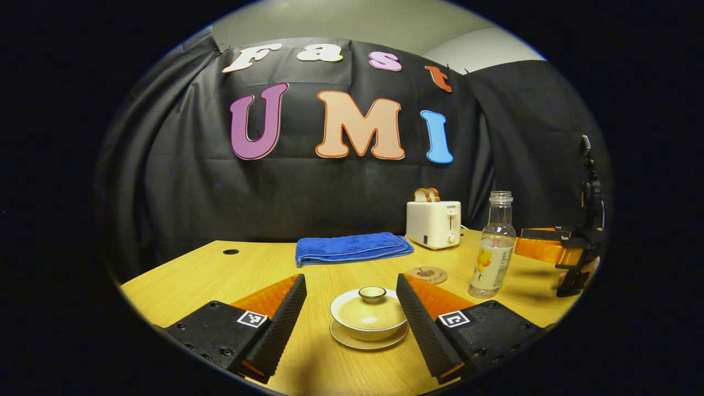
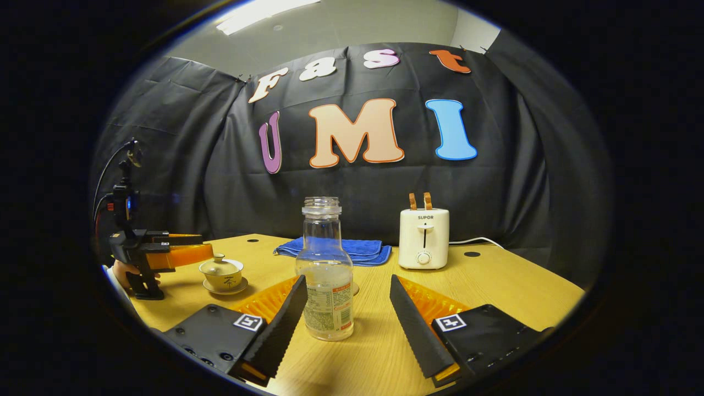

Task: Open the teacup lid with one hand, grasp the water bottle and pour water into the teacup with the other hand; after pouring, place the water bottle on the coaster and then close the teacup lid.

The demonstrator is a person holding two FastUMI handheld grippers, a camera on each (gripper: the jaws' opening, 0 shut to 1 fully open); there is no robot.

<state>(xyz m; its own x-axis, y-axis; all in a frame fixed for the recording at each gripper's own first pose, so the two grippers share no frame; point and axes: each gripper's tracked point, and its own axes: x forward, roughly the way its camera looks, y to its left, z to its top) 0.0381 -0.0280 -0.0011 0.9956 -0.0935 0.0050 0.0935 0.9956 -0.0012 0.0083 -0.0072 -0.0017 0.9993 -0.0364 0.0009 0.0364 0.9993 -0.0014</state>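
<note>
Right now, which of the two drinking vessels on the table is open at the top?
The water bottle: its neck has no cap. The teacup has its lid on, resting on its saucer.

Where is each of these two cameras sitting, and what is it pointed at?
Left gripper view: rides the left gripper, facing the lidded teacup between its open fingers.
Right gripper view: rides the right gripper, facing the water bottle between its open fingers; a hand holds the other gripper.
Shared: table, teacup, bottle, blue towel, toaster.
</note>
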